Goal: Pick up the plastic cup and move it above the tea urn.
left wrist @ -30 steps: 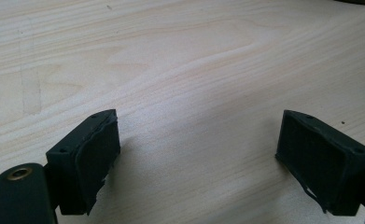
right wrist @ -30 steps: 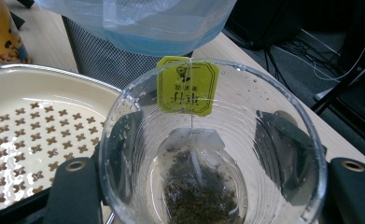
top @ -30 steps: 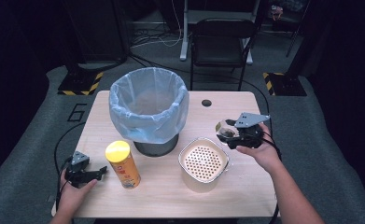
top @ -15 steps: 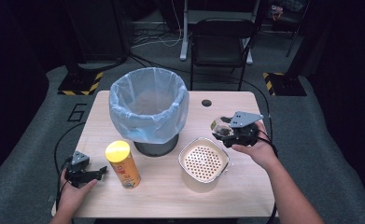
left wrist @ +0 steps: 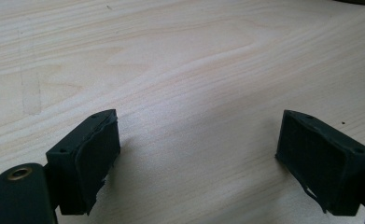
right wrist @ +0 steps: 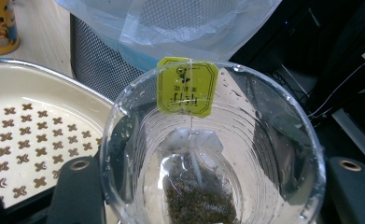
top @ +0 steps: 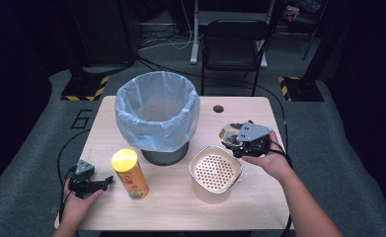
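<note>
The left gripper (top: pixel 89 183) rests at the table's (top: pixel 259 207) near left corner, jaws spread wide over bare wood with nothing between them — it has not stirred over the last second. Just right of it stands the yellow can (top: pixel 130 174), then the bin (top: pixel 157 118) with its pale blue liner, both where they were. Right of the bin sits the strainer (top: pixel 215 173) — a cream bowl with a perforated floor. The change is on the right: the right gripper (top: pixel 240 140) has carried the clear cup (right wrist: pixel 213 140) leftward, from well off the strainer's far right to just beside its rim. Its jaws are clamped on the cup's sides, and the cup is tipped toward the camera (wet inside, no standing liquid that I can see), a teabag (right wrist: pixel 196 196) lying at the bottom with its yellow tag (right wrist: pixel 187 87) hung over the lip. Probably the teabag is headed for the strainer or the bin; the cup is near both now.
</note>
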Tool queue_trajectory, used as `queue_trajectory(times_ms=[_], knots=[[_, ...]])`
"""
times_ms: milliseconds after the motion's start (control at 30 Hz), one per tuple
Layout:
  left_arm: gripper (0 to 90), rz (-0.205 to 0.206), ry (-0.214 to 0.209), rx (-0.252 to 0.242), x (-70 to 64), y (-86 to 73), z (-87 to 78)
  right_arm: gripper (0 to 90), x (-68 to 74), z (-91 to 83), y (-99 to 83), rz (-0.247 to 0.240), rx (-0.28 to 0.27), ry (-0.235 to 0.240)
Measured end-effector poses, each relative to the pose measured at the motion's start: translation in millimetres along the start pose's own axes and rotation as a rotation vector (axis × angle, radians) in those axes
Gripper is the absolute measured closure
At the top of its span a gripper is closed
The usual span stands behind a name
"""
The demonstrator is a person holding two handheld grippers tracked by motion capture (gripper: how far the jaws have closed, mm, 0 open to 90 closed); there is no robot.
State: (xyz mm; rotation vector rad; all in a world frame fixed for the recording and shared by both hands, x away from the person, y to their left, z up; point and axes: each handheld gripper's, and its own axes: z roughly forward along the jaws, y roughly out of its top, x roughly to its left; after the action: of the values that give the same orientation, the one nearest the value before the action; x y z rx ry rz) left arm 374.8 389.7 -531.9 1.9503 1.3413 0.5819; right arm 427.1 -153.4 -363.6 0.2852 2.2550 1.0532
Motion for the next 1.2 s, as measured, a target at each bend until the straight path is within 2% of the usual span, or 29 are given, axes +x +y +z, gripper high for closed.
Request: queue_trajectory(times_ms=[67,100,200,300,400,533,600,633,767,833,900,967,1000,1067,1133,1200], knots=[[13.1,0.006,0.003,0.001,0.3,0.1,-0.2,34.9,1.1,0.5,0.8,-0.02,0.002,-0.008],[13.1,-0.015,-0.003,-0.003,-1.0,-0.3,0.3,34.9,2.3,0.6,1.1,-0.022,0.004,-0.009],[13.1,-0.013,-0.003,-0.002,-0.8,-0.2,0.3,35.1,6.1,1.5,2.9,-0.064,0.013,-0.024],[13.1,-0.01,-0.002,-0.002,-0.7,-0.1,0.3,35.3,13.5,2.2,5.8,-0.146,0.021,-0.056],[13.1,-0.012,-0.003,-0.002,-0.8,-0.2,0.3,35.5,23.3,3.8,9.1,-0.265,0.047,-0.102],[13.1,-0.012,-0.003,-0.002,-0.8,-0.2,0.3,35.8,38.0,6.0,11.8,-0.379,0.079,-0.159],[13.1,-0.012,-0.003,-0.002,-0.8,-0.2,0.3,35.9,45.2,7.8,12.3,-0.466,0.103,-0.209],[13.1,-0.012,-0.003,-0.002,-0.8,-0.2,0.3,36.1,51.1,9.5,12.7,-0.539,0.124,-0.238],[13.1,-0.012,-0.003,-0.001,-0.8,-0.2,0.3,36.5,68.9,15.6,12.8,-0.735,0.188,-0.34],[13.1,-0.012,-0.003,-0.002,-0.8,-0.2,0.3,36.4,74.2,17.6,12.4,-0.817,0.21,-0.381],[13.1,-0.011,-0.003,-0.001,-0.8,-0.2,0.3,36.4,79.3,19.9,12.1,-0.881,0.231,-0.383],[13.1,-0.011,-0.003,-0.001,-0.7,-0.1,0.3,36.4,84.6,22.6,9.5,-0.976,0.264,-0.41],[13.1,-0.012,-0.002,-0.002,-0.8,-0.2,0.3,36.4,86.2,24.1,8.9,-1.013,0.282,-0.408],[13.1,-0.012,-0.003,-0.002,-0.8,-0.2,0.3,36.3,89.5,25.3,6.7,-1.065,0.299,-0.415],[13.1,-0.012,-0.003,-0.002,-0.8,-0.2,0.3,36.4,92.7,26.2,7.2,-1.2,0.323,-0.432],[13.1,-0.012,-0.003,-0.002,-0.8,-0.1,0.3,36.3,97.1,24.7,6.3,-1.273,0.337,-0.469]])
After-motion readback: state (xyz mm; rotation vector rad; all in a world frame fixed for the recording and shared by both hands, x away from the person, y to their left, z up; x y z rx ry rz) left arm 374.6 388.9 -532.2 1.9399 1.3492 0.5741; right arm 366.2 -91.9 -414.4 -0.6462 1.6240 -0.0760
